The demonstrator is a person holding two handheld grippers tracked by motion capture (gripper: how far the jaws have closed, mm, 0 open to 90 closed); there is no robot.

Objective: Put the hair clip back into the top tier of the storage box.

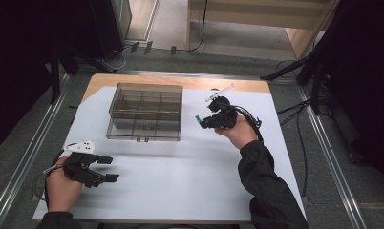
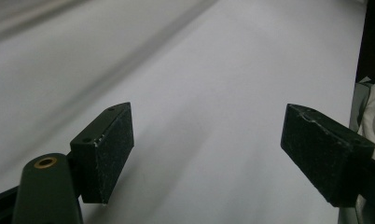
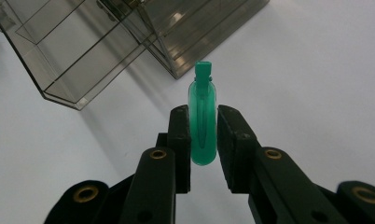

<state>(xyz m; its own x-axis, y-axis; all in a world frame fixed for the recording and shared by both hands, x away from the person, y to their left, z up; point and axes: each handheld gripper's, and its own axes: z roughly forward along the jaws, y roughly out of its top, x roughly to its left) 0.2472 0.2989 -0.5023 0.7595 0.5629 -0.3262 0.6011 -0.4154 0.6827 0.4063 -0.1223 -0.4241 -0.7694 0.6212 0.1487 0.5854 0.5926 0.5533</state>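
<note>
A small green translucent clip-like piece (image 3: 203,119) with a square tip is pinched between the two black jaws of my right gripper (image 3: 203,126), which is shut on it. In the high view that right gripper (image 1: 203,120) hovers just right of a clear smoky plastic organizer box (image 1: 145,112) with several compartments; the green piece (image 1: 198,118) pokes out toward the box. My left gripper (image 1: 111,168) rests low at the near left of the white sheet, jaws wide apart and nothing between its pads (image 2: 108,149).
The box's open compartments (image 3: 87,51) lie just beyond the green piece. The white sheet (image 1: 180,176) covers a wooden table (image 1: 147,78). Metal rails (image 1: 27,157) run along both sides, with cables (image 1: 300,143) and dark stands on the floor to the right.
</note>
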